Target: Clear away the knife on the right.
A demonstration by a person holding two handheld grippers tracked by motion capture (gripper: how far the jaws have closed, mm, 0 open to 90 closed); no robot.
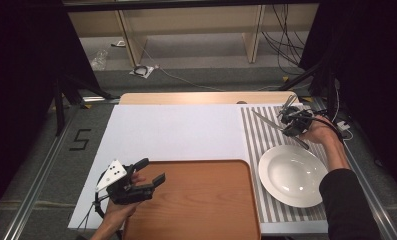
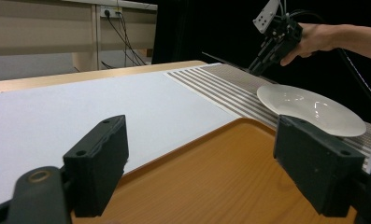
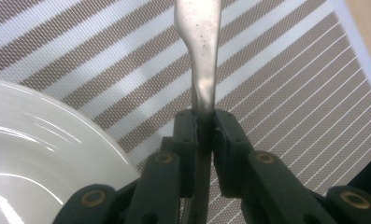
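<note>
While the right gripper [image 3: 204, 123] pinches a metal utensil handle [image 3: 199, 51] above the striped placemat [image 3: 286, 70], beyond the white plate [image 1: 291, 175], left gripper [image 1: 147, 172] wide open, empty, over the wooden tray [image 1: 196, 205] edge.

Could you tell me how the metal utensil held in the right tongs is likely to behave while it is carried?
The utensil looks like rigid metal, so it should stay stiff. Its smooth, shiny handle seems slippery, and the right tongs pinch only a narrow part, so it may pivot or slide. It looks light for its length.
</note>
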